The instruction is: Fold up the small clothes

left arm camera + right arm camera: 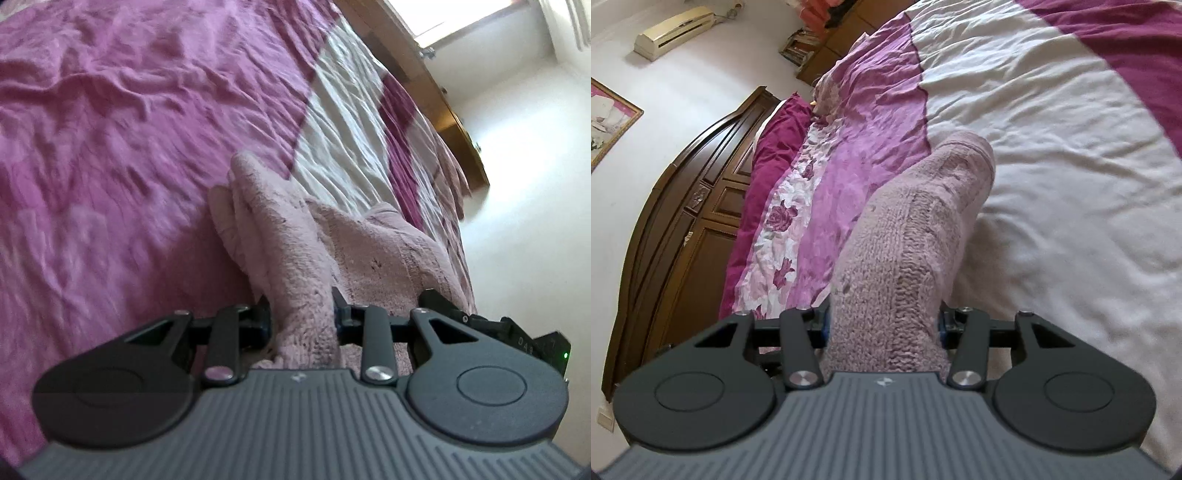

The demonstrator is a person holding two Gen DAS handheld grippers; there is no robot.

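The left gripper (301, 317) is clamping a bunched part of the pink knit garment (280, 236); the right gripper (884, 325) is clamping another part (912, 229). The garment is hanging crumpled above the bed (1052, 184), near its edge. No fold is visible; folding is judged barely begun.

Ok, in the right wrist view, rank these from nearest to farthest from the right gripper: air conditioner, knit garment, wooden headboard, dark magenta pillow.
1. Knit garment: clamped in the right gripper.
2. Dark magenta pillow: left, on the bed.
3. Wooden headboard: behind the pillow, far left.
4. Air conditioner: high on the wall, upper left.
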